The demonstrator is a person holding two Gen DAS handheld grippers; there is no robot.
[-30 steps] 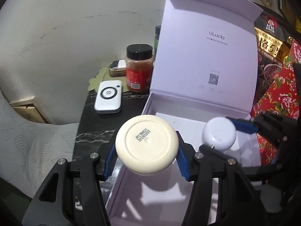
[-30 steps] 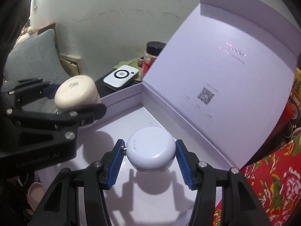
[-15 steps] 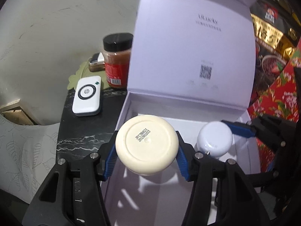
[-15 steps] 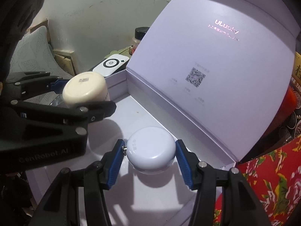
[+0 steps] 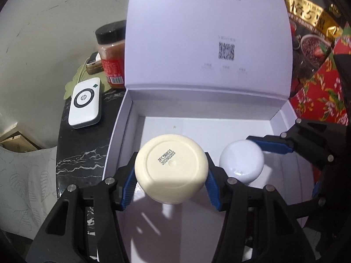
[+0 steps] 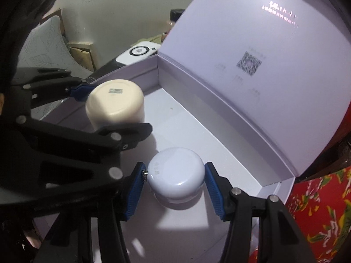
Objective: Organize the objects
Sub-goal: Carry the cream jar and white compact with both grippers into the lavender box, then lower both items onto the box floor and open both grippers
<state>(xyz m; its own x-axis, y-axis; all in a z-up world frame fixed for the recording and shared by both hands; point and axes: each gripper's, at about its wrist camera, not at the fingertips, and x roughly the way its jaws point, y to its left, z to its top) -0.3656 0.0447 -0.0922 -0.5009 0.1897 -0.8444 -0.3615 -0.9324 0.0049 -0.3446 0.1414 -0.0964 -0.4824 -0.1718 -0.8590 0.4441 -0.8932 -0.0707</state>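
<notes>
My left gripper [image 5: 171, 180] is shut on a cream round jar [image 5: 171, 172], bottom facing the camera, held above the left part of an open white gift box [image 5: 119, 131]. The jar also shows in the right wrist view [image 6: 115, 106]. My right gripper [image 6: 175, 189] has its blue pads [image 6: 214, 191] slightly apart from a pale lavender round jar [image 6: 176, 178], which appears to rest on the box floor at the right. That jar also shows in the left wrist view [image 5: 241, 161]. The box lid [image 5: 208, 35] stands upright behind.
On the black marble tabletop [image 5: 83, 151] left of the box lie a white HP device [image 5: 84, 103] and a red-labelled jar with a black cap [image 5: 111, 52]. A red floral cloth [image 6: 318, 214] and a dark food package [image 5: 311, 22] are to the right.
Both grippers moved forward and lower into the box. The right gripper's pads have come a little apart from the lavender jar, which now sits low on the box floor.
</notes>
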